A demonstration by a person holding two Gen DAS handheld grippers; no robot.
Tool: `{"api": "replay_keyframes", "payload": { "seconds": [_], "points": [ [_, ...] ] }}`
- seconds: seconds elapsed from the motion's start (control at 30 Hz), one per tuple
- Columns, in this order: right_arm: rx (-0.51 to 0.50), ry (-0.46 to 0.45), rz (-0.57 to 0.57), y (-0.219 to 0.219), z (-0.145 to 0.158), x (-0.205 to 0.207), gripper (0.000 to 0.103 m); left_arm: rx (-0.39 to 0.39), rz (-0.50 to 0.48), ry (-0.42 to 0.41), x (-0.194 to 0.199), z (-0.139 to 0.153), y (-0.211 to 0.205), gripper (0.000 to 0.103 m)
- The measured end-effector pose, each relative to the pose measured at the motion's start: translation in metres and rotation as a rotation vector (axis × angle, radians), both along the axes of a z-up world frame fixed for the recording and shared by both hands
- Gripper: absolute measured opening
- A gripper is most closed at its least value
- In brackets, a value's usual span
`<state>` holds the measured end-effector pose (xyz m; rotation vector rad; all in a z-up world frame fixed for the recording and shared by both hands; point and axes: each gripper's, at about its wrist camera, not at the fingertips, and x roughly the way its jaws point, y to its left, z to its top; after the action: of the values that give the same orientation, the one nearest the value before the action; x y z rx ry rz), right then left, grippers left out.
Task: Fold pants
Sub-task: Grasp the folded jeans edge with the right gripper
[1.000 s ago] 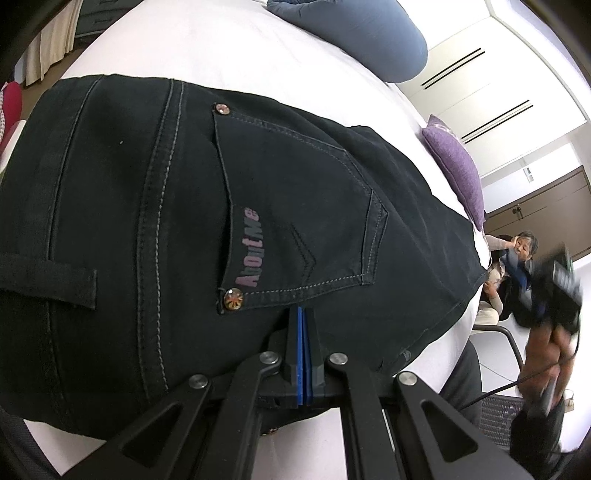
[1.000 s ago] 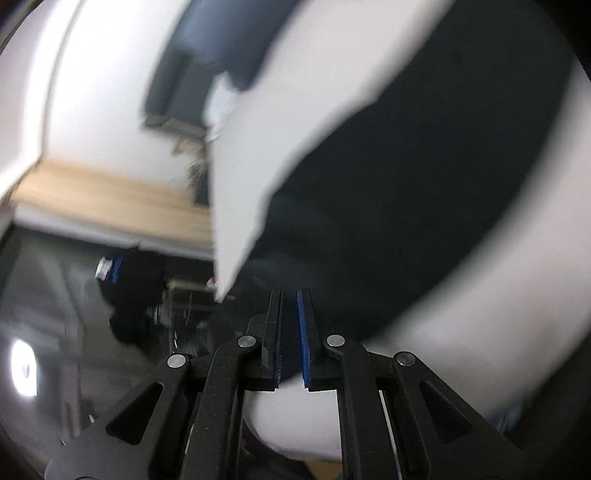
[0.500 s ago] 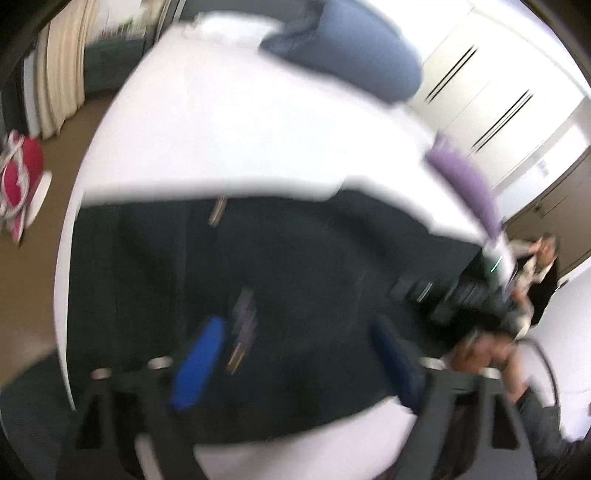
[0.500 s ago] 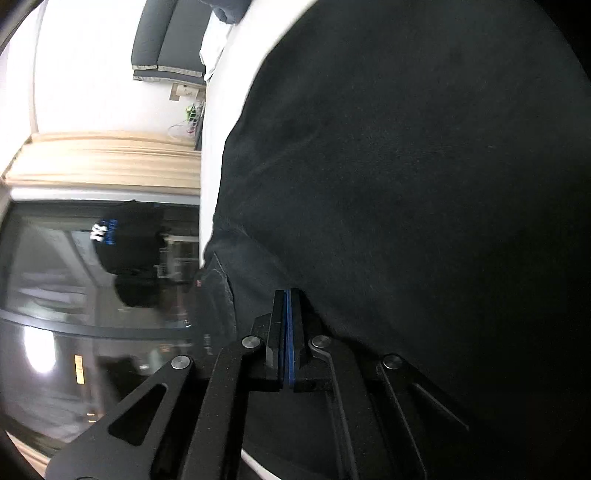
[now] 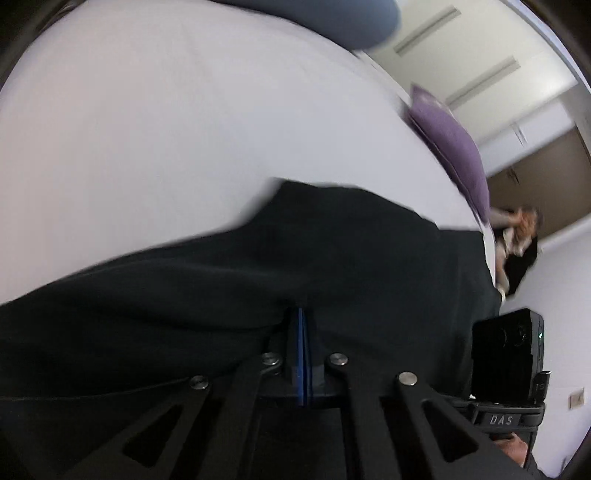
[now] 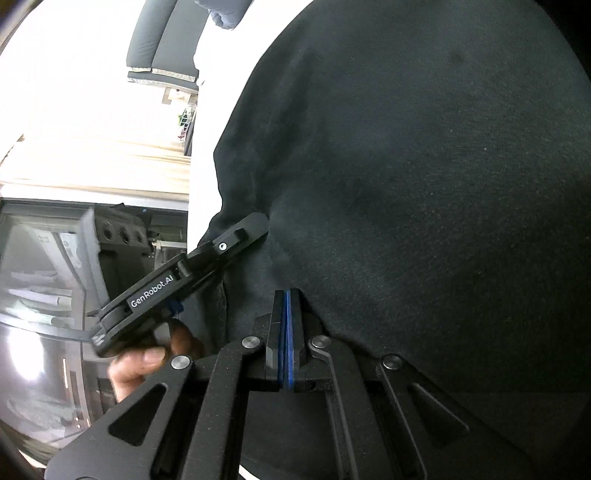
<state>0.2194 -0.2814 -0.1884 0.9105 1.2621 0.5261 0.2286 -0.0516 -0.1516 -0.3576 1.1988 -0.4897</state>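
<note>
The black pants [image 5: 332, 258] lie on a white bed [image 5: 184, 129]. My left gripper [image 5: 301, 314] is shut, its blue pads pressed together on the near edge of the black cloth. The pants [image 6: 424, 166] fill most of the right wrist view. My right gripper [image 6: 286, 295] is shut on the cloth edge there. The left gripper [image 6: 236, 236] also shows in that view, just left of the right one, pinching the same edge. The right gripper's body [image 5: 506, 354] shows at the right of the left wrist view.
A purple cushion [image 5: 450, 147] lies at the bed's far right edge and a blue pillow [image 5: 332, 18] at the far end. A seated person [image 5: 517, 240] is beyond the bed. Curtains [image 6: 92, 162] and a dark window [image 6: 44, 277] lie left of the bed.
The left gripper let go near the back pocket, swung open, and is now shut on the pants' edge beside the right gripper. The right gripper closed on the cloth and keeps hold.
</note>
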Motion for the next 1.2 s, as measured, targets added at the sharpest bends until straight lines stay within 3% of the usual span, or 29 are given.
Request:
{"api": "replay_keyframes", "payload": {
  "seconds": [0.07, 0.17, 0.23, 0.33, 0.37, 0.43, 0.5, 0.53, 0.67, 0.73, 0.83, 0.87, 0.93, 1.0, 1.1, 1.17, 1.2],
  "points": [
    [0.0, 0.001, -0.003, 0.0, 0.005, -0.002, 0.0, 0.012, 0.05, -0.015, -0.006, 0.001, 0.03, 0.005],
    [0.003, 0.006, 0.003, 0.002, 0.009, -0.004, 0.0, -0.048, 0.14, -0.019, -0.021, 0.001, 0.082, 0.005],
    [-0.024, 0.022, 0.016, 0.005, 0.019, -0.002, 0.0, 0.027, 0.187, -0.056, -0.035, 0.013, 0.097, 0.005],
    [-0.04, -0.053, 0.073, 0.016, 0.051, 0.01, 0.0, 0.094, 0.226, -0.109, -0.061, 0.033, 0.105, 0.005],
    [-0.035, -0.071, 0.106, 0.024, 0.06, 0.018, 0.0, 0.1, 0.229, -0.123, -0.067, 0.038, 0.105, 0.013],
    [-0.028, -0.087, 0.177, 0.048, 0.067, 0.038, 0.0, 0.123, 0.222, -0.128, -0.074, 0.031, 0.102, 0.015],
    [-0.009, -0.057, 0.236, 0.073, 0.058, 0.063, 0.0, 0.119, 0.232, -0.133, -0.075, 0.02, 0.104, 0.015],
    [-0.014, -0.037, 0.241, 0.081, 0.052, 0.075, 0.0, 0.102, 0.253, -0.131, -0.075, 0.017, 0.11, 0.009],
    [-0.024, 0.064, 0.269, 0.104, 0.005, 0.117, 0.0, 0.029, 0.286, -0.107, -0.077, 0.011, 0.107, 0.005],
    [0.069, 0.08, 0.225, 0.09, -0.005, 0.13, 0.0, 0.02, 0.286, -0.117, -0.078, 0.009, 0.11, 0.005],
    [0.092, 0.052, -0.046, 0.03, 0.001, 0.146, 0.0, 0.048, 0.282, -0.139, -0.081, 0.011, 0.108, 0.005],
    [0.082, 0.071, -0.199, -0.002, 0.002, 0.145, 0.0, 0.047, 0.282, -0.141, -0.081, 0.01, 0.108, 0.005],
    [0.004, 0.039, -0.268, -0.022, 0.02, 0.14, 0.0, 0.032, 0.286, -0.139, -0.081, 0.009, 0.111, 0.005],
    [-0.001, -0.026, -0.157, -0.001, 0.044, 0.133, 0.006, 0.023, 0.289, -0.141, -0.08, 0.008, 0.112, 0.005],
    [0.066, -0.022, 0.162, 0.084, 0.054, 0.122, 0.006, 0.032, 0.29, -0.145, -0.082, 0.007, 0.112, 0.005],
    [0.024, -0.002, 0.255, 0.126, 0.043, 0.121, 0.006, 0.042, 0.289, -0.146, -0.081, 0.008, 0.11, 0.005],
    [0.022, 0.019, 0.242, 0.131, 0.034, 0.122, 0.006, 0.042, 0.291, -0.146, -0.082, 0.008, 0.11, 0.005]
  ]
}}
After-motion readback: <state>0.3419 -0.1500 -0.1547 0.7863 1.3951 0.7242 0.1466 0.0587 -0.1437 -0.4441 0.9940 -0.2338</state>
